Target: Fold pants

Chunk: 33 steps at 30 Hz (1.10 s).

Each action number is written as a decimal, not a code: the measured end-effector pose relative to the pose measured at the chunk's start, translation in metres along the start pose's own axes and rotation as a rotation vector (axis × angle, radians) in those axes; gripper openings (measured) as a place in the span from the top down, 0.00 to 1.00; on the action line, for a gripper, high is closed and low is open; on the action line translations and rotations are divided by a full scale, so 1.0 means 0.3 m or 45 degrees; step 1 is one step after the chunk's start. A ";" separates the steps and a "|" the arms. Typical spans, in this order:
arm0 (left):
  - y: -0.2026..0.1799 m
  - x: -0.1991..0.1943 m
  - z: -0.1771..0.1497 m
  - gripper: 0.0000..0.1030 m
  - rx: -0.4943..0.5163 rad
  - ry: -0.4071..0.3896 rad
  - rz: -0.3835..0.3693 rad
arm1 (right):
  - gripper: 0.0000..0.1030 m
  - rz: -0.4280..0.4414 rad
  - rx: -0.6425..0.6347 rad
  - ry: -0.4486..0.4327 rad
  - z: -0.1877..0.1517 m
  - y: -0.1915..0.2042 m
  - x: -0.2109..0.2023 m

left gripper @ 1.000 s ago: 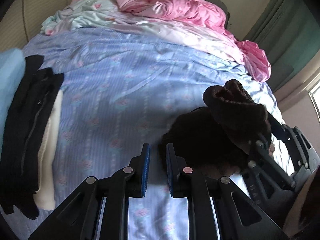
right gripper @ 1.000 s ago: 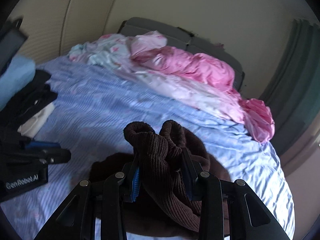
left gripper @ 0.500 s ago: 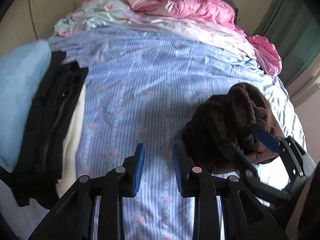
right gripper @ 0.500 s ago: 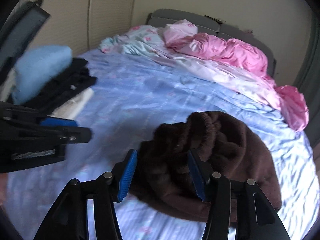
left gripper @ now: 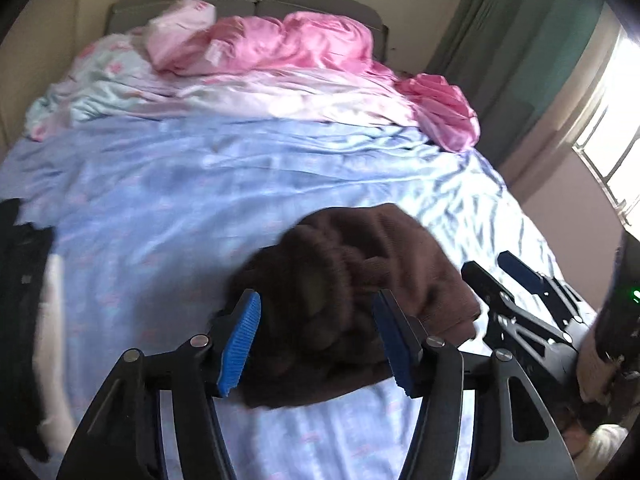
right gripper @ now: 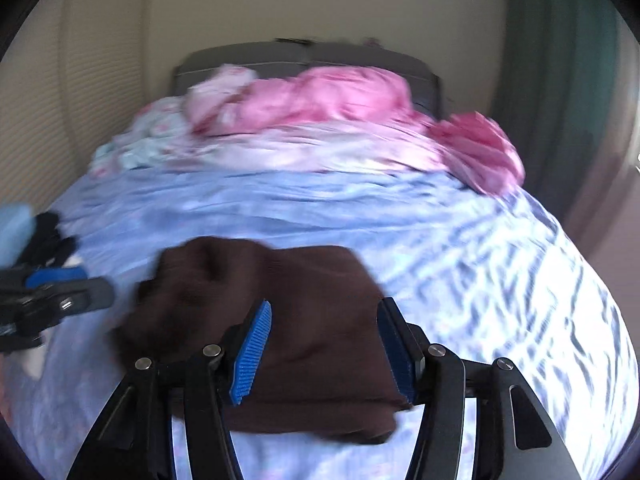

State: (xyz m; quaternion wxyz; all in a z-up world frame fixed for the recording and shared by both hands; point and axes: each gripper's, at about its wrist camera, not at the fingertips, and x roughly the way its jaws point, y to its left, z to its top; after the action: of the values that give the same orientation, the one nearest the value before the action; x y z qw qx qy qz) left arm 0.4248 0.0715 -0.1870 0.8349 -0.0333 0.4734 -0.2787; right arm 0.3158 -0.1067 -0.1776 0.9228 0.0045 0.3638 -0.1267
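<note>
1. On the blue floral bedsheet (left gripper: 168,200), left wrist view: the brown pants (left gripper: 360,300) lie in a rumpled, partly folded heap near the bed's front edge. The left gripper (left gripper: 316,344) hovers over the heap, jaws spread wide and empty. The right gripper (left gripper: 516,280) shows at right, its jaws parted and holding nothing.
2. Same view, surroundings: a pink duvet (left gripper: 288,48) is bunched by the headboard; dark folded clothes (left gripper: 24,280) lie at the left edge.
3. Right wrist view: the right gripper (right gripper: 324,348) stands released above the pants (right gripper: 280,320), which lie flatter here; the image is blurred.
4. Handling, as a judgement: the ribbed knit looks soft, limp and fairly thick, so it should drape and bunch, not slip. Best taken at the gathered waistband or a folded edge, pinching all layers together.
</note>
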 end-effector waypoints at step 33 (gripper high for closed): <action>0.073 0.092 -0.033 0.75 -0.205 -0.005 0.216 | 0.46 0.070 0.201 0.105 -0.026 -0.251 0.160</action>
State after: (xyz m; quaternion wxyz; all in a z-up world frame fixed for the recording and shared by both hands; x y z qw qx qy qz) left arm 0.4374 0.0784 -0.2208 0.8511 -0.0608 0.4937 -0.1681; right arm 0.3266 -0.1898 -0.2093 0.9070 0.0925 0.3900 -0.1295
